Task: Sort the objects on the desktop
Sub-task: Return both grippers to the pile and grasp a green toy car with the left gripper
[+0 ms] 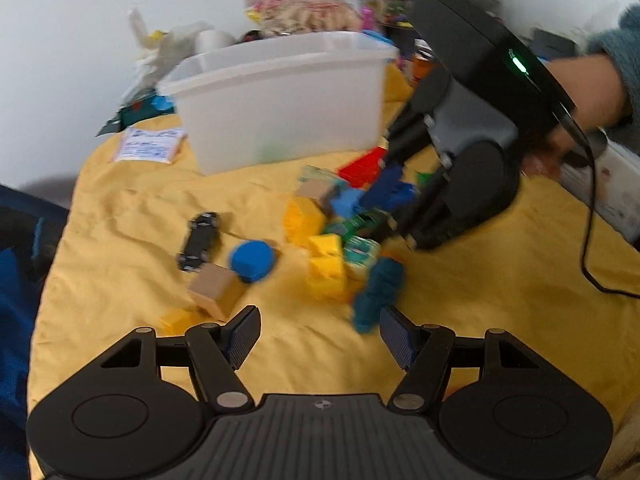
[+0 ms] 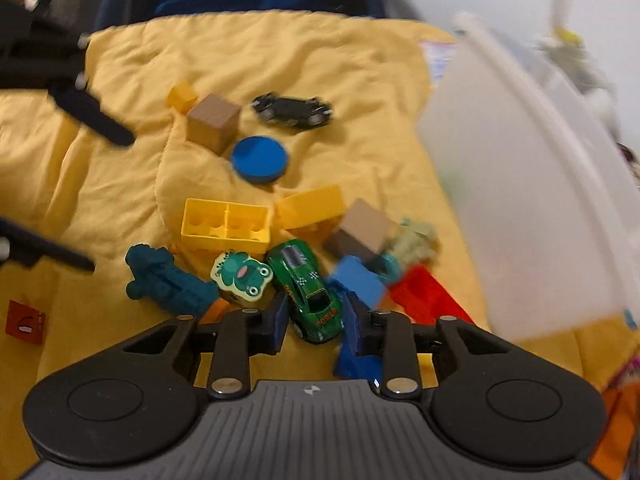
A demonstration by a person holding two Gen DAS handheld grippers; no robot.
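The green toy car (image 2: 308,292) lies low in the middle of the right wrist view, on the yellow cloth (image 2: 280,48), between the right gripper (image 2: 316,322) pads, which flank it unclenched. The left gripper (image 1: 320,334) hangs released at that view's bottom, its right pad near the teal figure (image 1: 378,294).

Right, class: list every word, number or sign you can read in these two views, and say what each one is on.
"POWER", roughly: green toy car, on its hood; blurred, so uncertain.
Blue print on the white packet: too blurred to read.
White mark on the red block: a symbol, not legible.
Nothing else readable.
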